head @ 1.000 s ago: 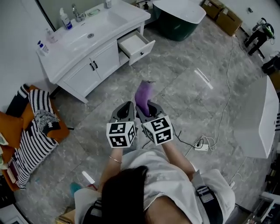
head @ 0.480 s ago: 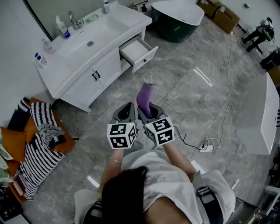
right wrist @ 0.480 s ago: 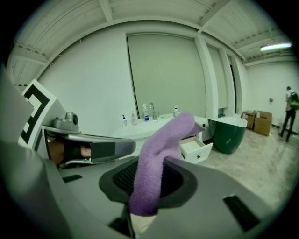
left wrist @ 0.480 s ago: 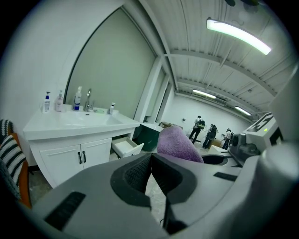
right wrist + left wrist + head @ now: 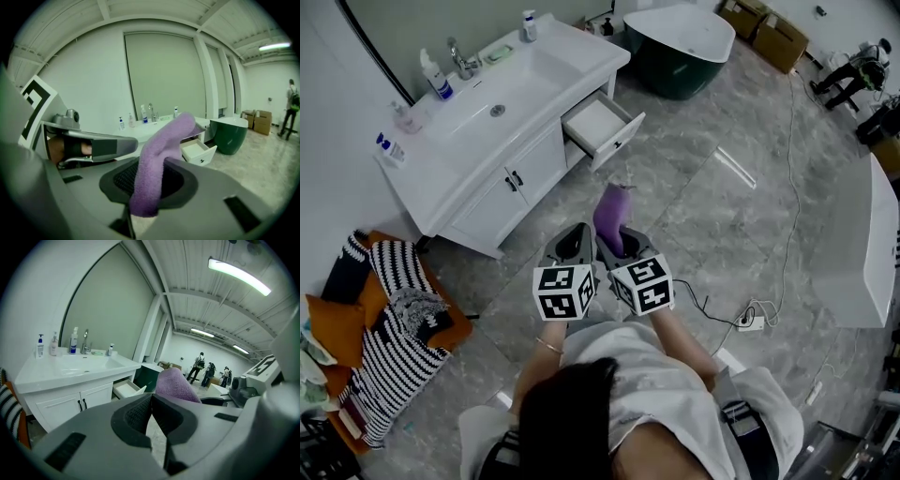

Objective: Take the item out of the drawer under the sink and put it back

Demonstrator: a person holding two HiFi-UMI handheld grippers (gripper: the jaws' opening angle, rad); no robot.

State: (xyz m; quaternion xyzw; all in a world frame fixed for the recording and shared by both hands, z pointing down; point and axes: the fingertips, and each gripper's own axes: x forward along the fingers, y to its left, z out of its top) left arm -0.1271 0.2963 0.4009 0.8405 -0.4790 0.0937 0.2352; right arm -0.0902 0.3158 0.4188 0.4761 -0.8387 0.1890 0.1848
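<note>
A purple cloth [image 5: 611, 212] stands up from my right gripper [image 5: 622, 246], whose jaws are shut on its lower end; the right gripper view shows the purple cloth [image 5: 159, 159] pinched between the dark pads. My left gripper [image 5: 575, 238] is held close beside it on the left, jaws shut with nothing between them [image 5: 151, 401]. The open drawer [image 5: 600, 124] of the white sink cabinet [image 5: 525, 155] lies ahead, up and to the left, with its white inside showing bare. Both gripper views show the drawer [image 5: 199, 152] some way off across the floor.
Bottles and a tap [image 5: 461, 58] stand on the sink top. A dark green tub [image 5: 677, 47] is behind the cabinet's right end. Striped cloths on an orange seat [image 5: 389, 319] lie left. A cable and power strip [image 5: 752, 322] are on the floor right, by a white tub [image 5: 862, 253].
The sink cabinet and its open drawer have slid down and right in the head view, so I have come closer. Both grippers keep their places, the cloth still in the right one.
</note>
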